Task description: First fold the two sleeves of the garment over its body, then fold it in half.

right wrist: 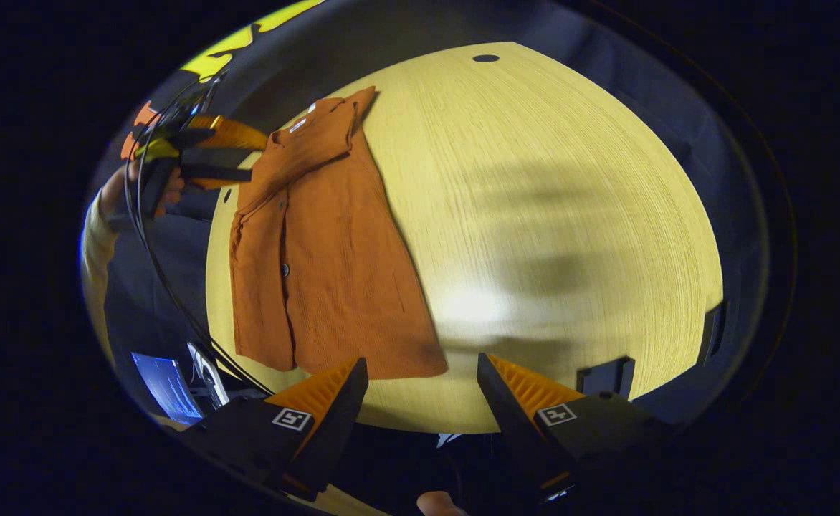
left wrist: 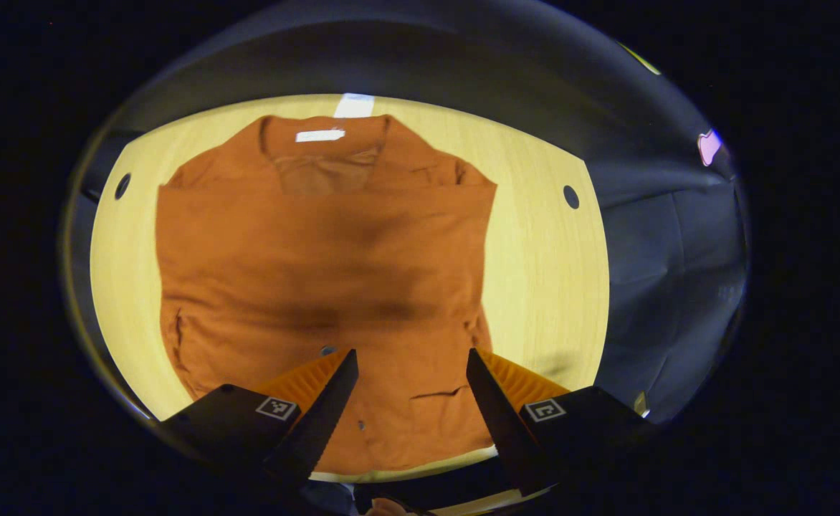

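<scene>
On the surface [right wrist: 570, 179] the shirt [left wrist: 327, 265] lies flat, sleeves folded in. Both grippers, left [left wrist: 411, 373] and right [right wrist: 421, 383], hover with jaws wide apart, holding nothing.

left gripper [left wrist: 411, 373] and right gripper [right wrist: 420, 380] both aloft, fingers spread wide apart, nothing between them

Left gripper view: looks steeply down from above the near edge of the table [left wrist: 549, 236], facing the far edge, close over the garment [left wrist: 320, 272] – collar far, hem near. Right gripper view: sits off to one side, higher and farther back, looks across bare table [right wrist: 535, 179] with the garment [right wrist: 320, 244] at left. Shared by both – the garment and the wood top around it. Seen also from the right gripper view, far left: the left gripper [right wrist: 205, 154].
</scene>
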A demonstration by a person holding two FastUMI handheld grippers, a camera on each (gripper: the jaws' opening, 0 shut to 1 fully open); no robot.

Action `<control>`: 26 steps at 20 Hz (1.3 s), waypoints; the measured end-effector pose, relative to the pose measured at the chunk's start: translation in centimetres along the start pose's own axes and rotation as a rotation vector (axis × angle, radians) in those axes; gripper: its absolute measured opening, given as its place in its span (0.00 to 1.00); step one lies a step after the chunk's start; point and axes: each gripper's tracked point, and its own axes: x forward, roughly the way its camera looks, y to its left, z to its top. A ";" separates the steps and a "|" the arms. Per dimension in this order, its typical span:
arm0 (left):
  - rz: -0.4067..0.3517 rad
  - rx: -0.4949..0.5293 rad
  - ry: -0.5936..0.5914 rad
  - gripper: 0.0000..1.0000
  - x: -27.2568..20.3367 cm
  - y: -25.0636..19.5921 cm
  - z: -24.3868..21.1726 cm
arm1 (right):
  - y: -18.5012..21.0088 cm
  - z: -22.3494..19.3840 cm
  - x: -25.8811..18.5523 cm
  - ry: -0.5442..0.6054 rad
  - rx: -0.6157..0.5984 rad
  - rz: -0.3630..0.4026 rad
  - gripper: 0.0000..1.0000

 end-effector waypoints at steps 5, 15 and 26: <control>0.009 -0.140 -0.030 0.99 -2.5 9.3 -7.6 | 0.7 0.1 1.1 0.023 -0.052 -0.018 0.98; 0.107 -0.151 -0.121 0.99 -4.8 23.0 -17.1 | 3.7 -1.3 4.5 0.085 -0.121 0.026 0.98; -0.025 -0.074 -0.014 0.96 -6.8 29.5 -19.3 | -3.1 -0.6 4.8 0.182 -0.065 0.037 0.98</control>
